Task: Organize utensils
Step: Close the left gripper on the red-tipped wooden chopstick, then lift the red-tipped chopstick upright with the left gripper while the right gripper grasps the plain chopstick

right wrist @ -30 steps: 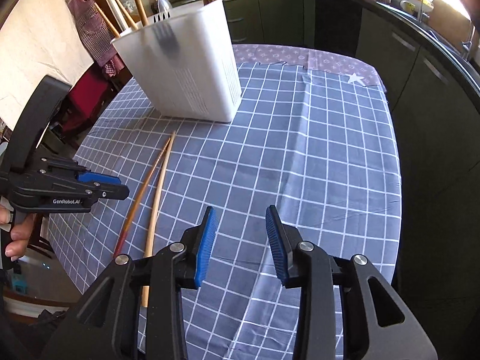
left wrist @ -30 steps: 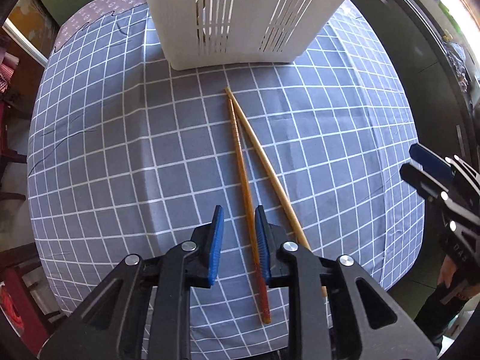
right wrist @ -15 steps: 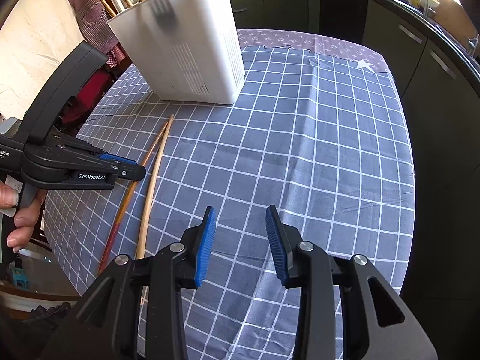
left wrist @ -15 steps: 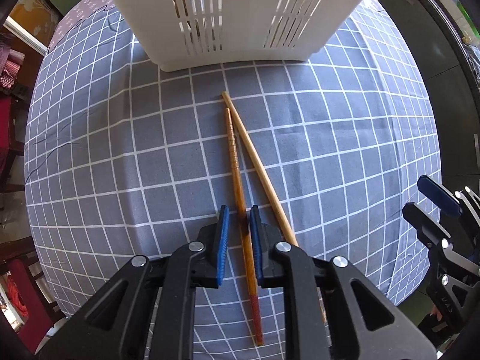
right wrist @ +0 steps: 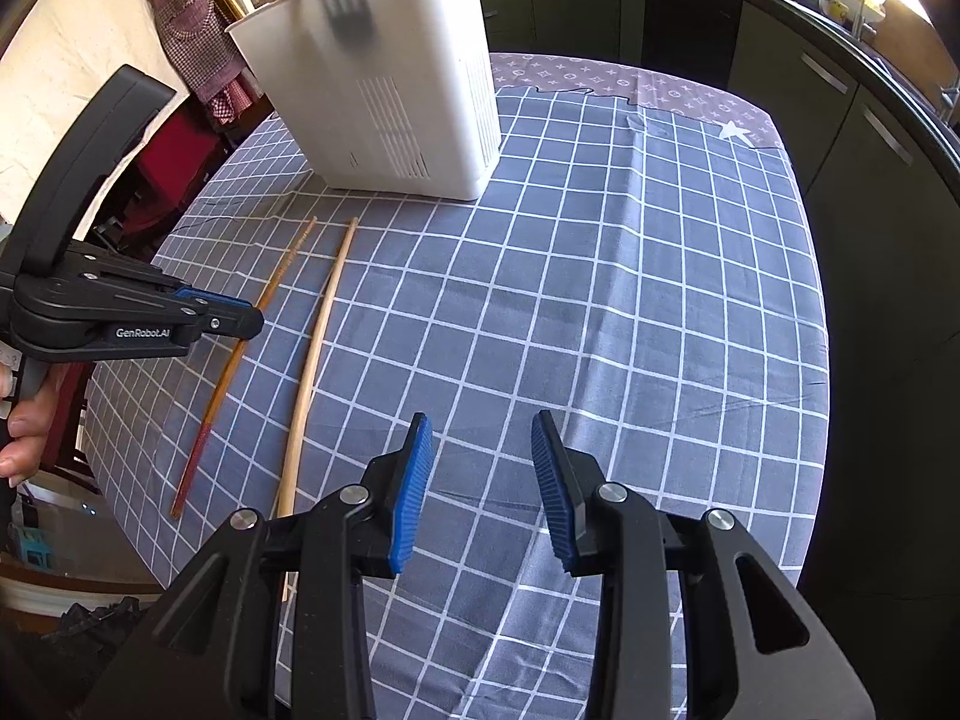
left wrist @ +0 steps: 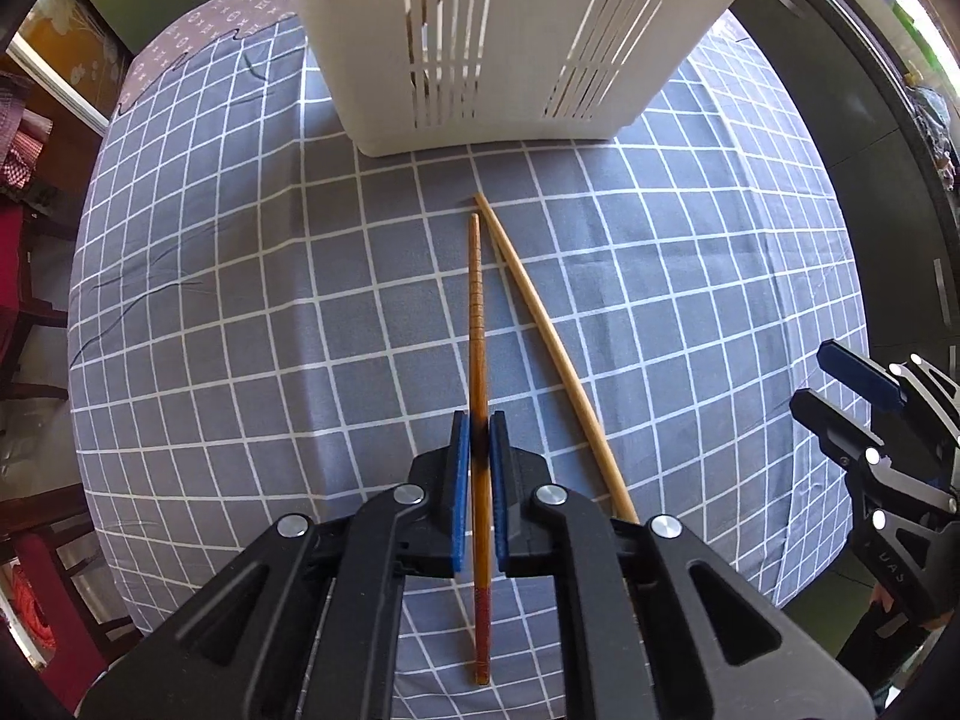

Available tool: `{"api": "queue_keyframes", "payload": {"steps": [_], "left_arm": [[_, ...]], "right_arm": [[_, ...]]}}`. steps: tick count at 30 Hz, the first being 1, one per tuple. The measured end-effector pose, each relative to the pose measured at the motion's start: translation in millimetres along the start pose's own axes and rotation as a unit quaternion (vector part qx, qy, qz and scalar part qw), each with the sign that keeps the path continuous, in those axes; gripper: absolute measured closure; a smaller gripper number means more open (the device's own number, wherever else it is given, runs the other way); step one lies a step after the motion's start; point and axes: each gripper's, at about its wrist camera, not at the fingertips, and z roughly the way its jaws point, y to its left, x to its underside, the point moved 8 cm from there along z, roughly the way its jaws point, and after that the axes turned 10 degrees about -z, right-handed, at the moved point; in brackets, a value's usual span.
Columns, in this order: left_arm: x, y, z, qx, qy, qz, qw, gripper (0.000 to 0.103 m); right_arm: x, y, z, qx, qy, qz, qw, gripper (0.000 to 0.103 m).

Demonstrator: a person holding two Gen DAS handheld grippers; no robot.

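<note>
The left tool (left wrist: 479, 450) is clamped on the dark chopstick (left wrist: 477, 324) near the surface's (right wrist: 630, 300) left edge, the pale chopstick (left wrist: 552, 348) just beside it, the white holder (left wrist: 510, 42) beyond, while the right tool (right wrist: 480, 480) hovers with fingers apart.

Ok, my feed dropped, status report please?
Left gripper shut on dark chopstick. Right gripper open, empty. Pale chopstick on tablecloth. Path to white holder unobstructed.
</note>
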Motion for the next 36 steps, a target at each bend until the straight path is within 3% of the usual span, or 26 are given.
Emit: {"api": "queue_keyframes", "payload": {"steps": [9, 27, 36], "left_arm": [[6, 21, -59, 0.013, -0.072, 0.019, 0.9971, 0.096], [22, 28, -97, 0.033, -0.115, 0.034, 0.9923, 0.096], [28, 33, -113, 0.041, -0.140, 0.044, 0.9883, 0.096]], "right_arm": [[-3, 8, 11, 0.004, 0.020, -0.010, 1.000, 0.065], [-14, 19, 18, -0.001, 0.045, -0.032, 0.998, 0.065], [-26, 45, 31, -0.036, 0.079, -0.041, 0.995, 0.065]]}}
